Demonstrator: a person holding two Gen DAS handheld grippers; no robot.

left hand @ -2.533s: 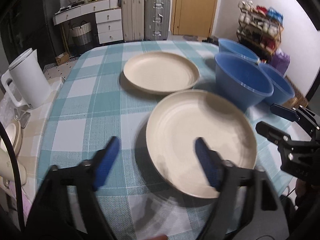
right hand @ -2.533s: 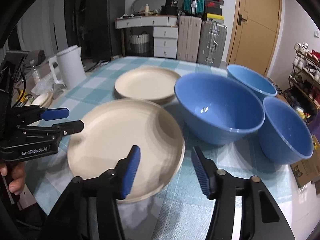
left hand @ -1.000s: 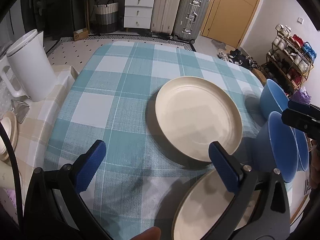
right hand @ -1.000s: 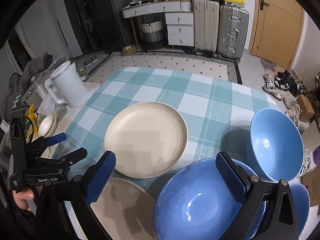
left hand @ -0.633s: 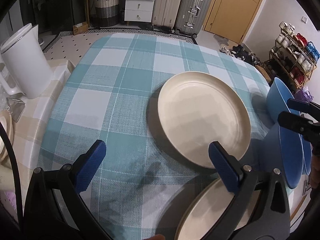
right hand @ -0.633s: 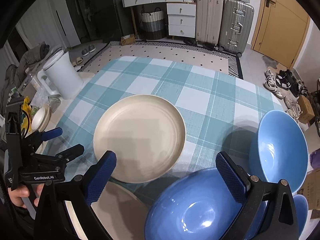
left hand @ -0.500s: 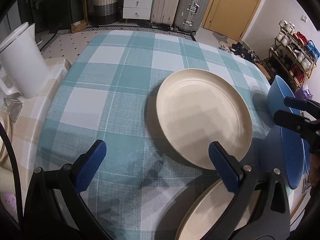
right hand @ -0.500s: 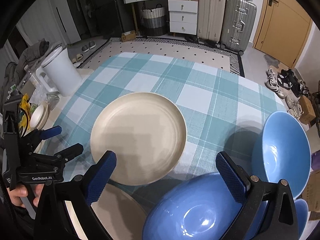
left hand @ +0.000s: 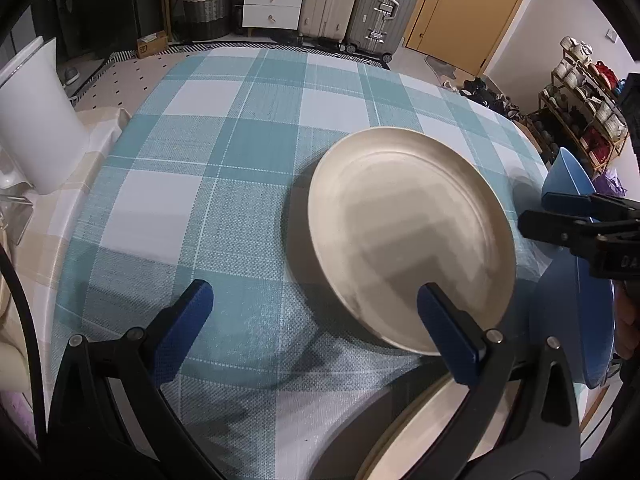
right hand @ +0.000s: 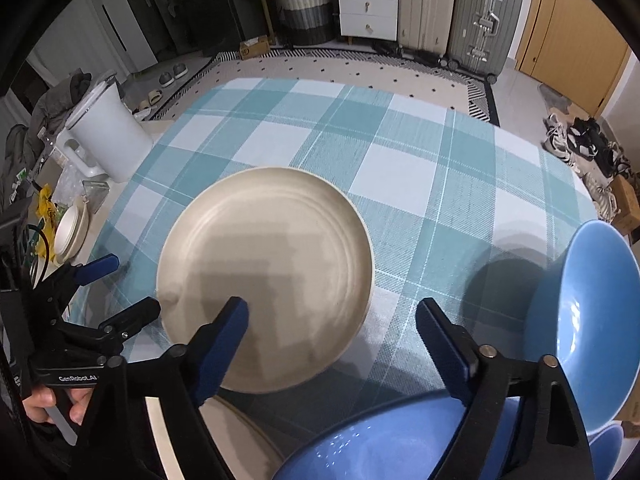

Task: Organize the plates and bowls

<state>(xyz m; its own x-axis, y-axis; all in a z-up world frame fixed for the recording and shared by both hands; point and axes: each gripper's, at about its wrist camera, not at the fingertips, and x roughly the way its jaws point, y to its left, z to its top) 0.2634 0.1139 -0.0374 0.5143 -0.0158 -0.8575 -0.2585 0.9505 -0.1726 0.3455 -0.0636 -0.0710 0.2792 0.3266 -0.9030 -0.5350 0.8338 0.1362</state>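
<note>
- On the teal-and-white checked tablecloth [right hand: 400,168] sits a cream plate [right hand: 266,276], pretty much dead centre in the right wrist view and flat on the cloth.
- Second cream plate [left hand: 436,432] is closer in, mostly hidden under the gripper bodies; only its rim peeks out at the bottom of both views.
- Big blue bowl [right hand: 384,444] is right at the bottom edge of the right view, under the right gripper [right hand: 332,344]. Another blue bowl [right hand: 592,320] sits off to the right, tilted so its inside faces the camera.
- Right gripper's jaws are closing, with nothing pinched between them yet: the near bowl's rim lies below the gap, and the pads aren't on anything.
- Left gripper [left hand: 316,320] hangs over the cloth with its jaws spread wide and empty; its right-side finger overlaps the near edge of the centre plate in the view, can't tell if it touches.
- Person's hand [right hand: 52,404] wraps the left gripper's handle.
- White kettle [right hand: 106,140] stands off the table's left edge, well apart from the dishes.
- Suitcases [right hand: 480,20] and a white drawer unit [right hand: 366,4] line the back wall.
</note>
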